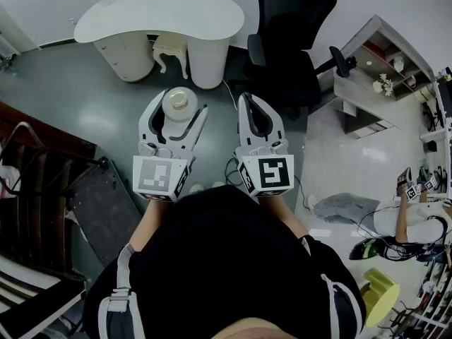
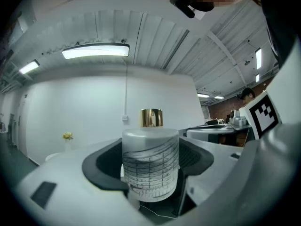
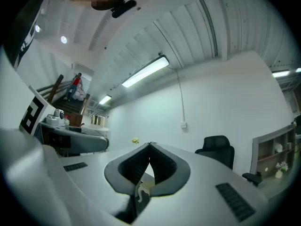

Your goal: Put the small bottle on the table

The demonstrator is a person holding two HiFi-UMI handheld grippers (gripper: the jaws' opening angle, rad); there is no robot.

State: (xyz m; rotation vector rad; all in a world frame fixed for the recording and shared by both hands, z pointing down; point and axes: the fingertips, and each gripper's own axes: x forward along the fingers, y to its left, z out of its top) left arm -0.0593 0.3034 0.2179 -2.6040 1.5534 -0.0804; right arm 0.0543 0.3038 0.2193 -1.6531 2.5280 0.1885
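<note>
The small bottle point(image 1: 176, 104), frosted white with a gold cap point(image 2: 151, 117), stands upright between the jaws of my left gripper point(image 1: 179, 109). The pads press on both its sides, so the wide jaws are shut on the bottle point(image 2: 150, 166). In the head view it hangs over the grey floor, short of the white curved table point(image 1: 141, 13). My right gripper point(image 1: 248, 99) is held beside the left one. Its jaws meet at the tips with nothing between them, as the right gripper view point(image 3: 150, 146) also shows.
A black office chair point(image 1: 293, 41) stands right of the table. Dark wooden stairs point(image 1: 35, 182) fill the left side. A grey shelf unit point(image 1: 374, 69) and a seated person point(image 1: 413, 217) among cables are at the right. A small yellow flower point(image 2: 68, 135) sits on the table.
</note>
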